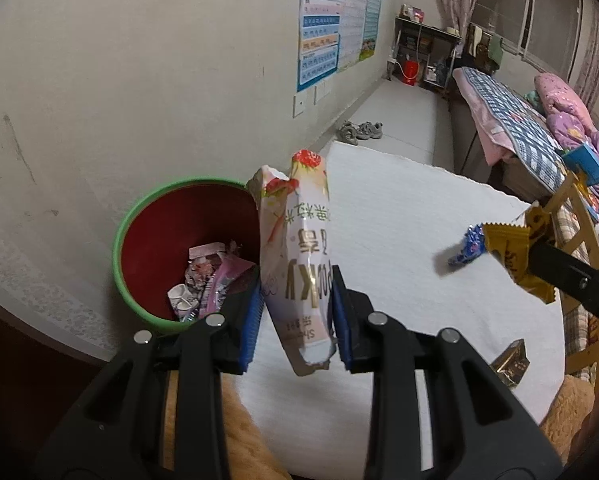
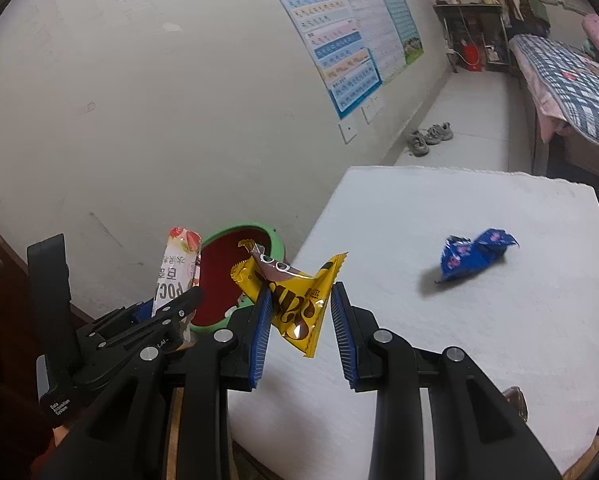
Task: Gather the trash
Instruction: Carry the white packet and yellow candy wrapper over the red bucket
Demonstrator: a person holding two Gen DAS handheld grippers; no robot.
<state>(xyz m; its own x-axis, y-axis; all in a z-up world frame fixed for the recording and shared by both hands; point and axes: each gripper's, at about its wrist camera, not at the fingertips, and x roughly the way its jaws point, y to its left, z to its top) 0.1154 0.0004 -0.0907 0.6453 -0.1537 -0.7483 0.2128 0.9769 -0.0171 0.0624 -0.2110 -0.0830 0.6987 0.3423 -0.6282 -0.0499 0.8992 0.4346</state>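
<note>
Trash is riding in both claws: my left claw [image 1: 297, 312] is clamping a pink-white Pocky wrapper [image 1: 295, 248], my right claw [image 2: 301, 328] a yellow wrapper [image 2: 295, 300] (brown lettering, unreadable). I'm carrying both toward the green-rimmed bin [image 1: 171, 248], sitting just ahead-left of the left claw. Next I'm judging: centre over it, release. A blue wrapper [image 2: 473, 254] is waiting on the white counter [image 2: 479, 340], ahead-right.
</note>
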